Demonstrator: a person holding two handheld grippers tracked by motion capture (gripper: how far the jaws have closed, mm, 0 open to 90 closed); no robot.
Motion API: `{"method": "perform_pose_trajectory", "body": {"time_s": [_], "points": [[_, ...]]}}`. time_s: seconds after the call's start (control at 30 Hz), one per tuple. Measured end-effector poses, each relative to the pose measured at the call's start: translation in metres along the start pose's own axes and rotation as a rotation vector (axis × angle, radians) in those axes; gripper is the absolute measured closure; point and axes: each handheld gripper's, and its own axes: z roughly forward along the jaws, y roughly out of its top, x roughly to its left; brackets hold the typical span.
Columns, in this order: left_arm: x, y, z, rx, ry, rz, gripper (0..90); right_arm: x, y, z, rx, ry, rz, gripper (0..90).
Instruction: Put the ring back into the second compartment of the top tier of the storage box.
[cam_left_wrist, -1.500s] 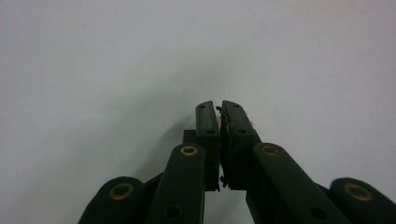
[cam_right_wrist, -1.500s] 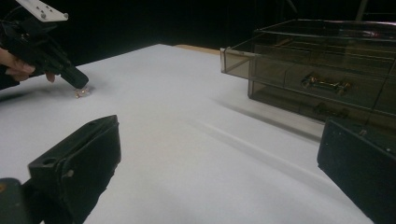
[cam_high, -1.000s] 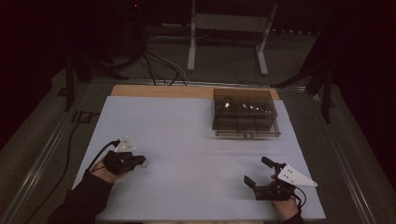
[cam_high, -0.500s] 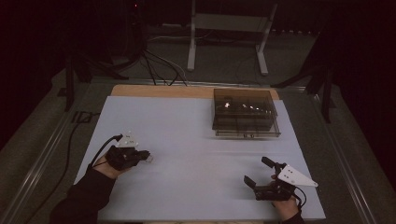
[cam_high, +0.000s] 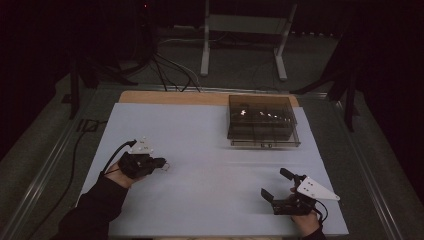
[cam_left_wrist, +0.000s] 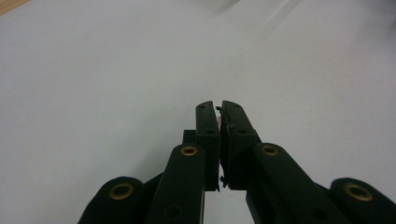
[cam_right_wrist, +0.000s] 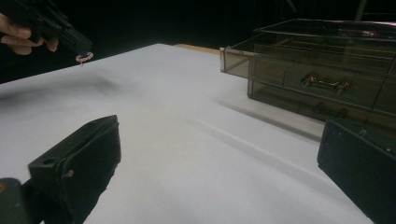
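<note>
At the near right edge of the white bench (cam_high: 210, 150), the right gripper (cam_high: 281, 185) is held low in a hand, its jaws spread wide with nothing between them. Farther in on the left, the left gripper (cam_high: 161, 163) is held just above the surface with its jaws pressed together on a small pinkish item (cam_right_wrist: 84, 58), which is seen dangling from the tips in the right gripper view; what the item is cannot be told. A sliver of pink is also seen between the closed jaws in the left gripper view. Toward the far right of the bench, a smoky transparent drawer box (cam_high: 261, 119) is set, with one drawer pulled slightly out.
</note>
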Motion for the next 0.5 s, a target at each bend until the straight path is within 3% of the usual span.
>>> {"method": "perform_pose_trajectory", "body": {"time_s": [0.5], "points": [[-0.003,0.022,0.006,-0.012,-0.007,0.028,88.3,0.000,0.000,0.000,-0.002,0.002,0.000,0.0]]}}
